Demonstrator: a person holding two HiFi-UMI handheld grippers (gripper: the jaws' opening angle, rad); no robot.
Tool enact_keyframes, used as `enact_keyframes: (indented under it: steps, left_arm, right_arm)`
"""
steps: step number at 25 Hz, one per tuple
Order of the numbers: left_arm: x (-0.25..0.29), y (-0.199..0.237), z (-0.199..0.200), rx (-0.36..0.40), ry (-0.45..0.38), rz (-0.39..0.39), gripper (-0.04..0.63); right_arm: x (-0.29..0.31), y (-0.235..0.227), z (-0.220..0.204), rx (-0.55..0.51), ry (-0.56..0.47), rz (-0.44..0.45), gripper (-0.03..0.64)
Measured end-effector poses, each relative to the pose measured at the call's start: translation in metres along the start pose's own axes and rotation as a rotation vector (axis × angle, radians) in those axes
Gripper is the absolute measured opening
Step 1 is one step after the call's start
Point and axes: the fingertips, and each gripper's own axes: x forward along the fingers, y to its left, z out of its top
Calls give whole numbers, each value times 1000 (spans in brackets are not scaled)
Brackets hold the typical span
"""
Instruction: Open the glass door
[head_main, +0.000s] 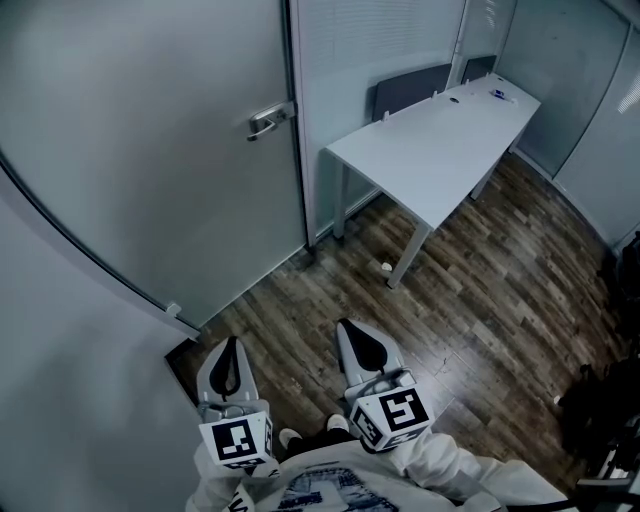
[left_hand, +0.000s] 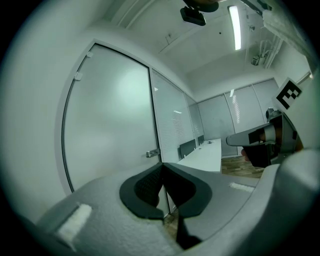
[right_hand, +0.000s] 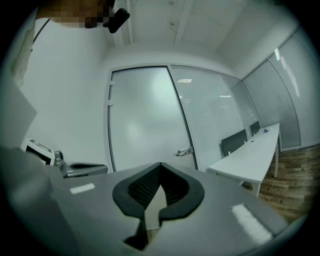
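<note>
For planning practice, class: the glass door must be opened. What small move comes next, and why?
Probably move the right tool toward the door handle, opening it: the glass door looks closed, and this tool, like the left tool, is shut, well short of it.

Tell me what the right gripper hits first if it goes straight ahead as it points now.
Most likely the glass door, on its pane near the handle. Nothing shows between the right gripper and it, though depth is unclear.

You stand in a small office room, frosted glass door (head_main: 150, 150) with lever handle (head_main: 268, 120), glazed partition walls (head_main: 380, 45), long white tabletop (head_main: 430, 150) with dark chair backs (head_main: 412, 90) behind, wood-plank floor (head_main: 500, 290), ceiling strip light (left_hand: 234, 27)
</note>
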Motion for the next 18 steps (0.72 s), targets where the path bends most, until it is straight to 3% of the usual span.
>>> enact_keyframes:
  steps: [10,18]
  left_arm:
    - [2,-42,5,10,-3,-15,3]
    - [24,-48,2,12,-6,-43,3]
  right_arm:
    - [-25,-39,-2,6,-1,-25,2]
    - [-23,-58,-4,8,2,-59,2]
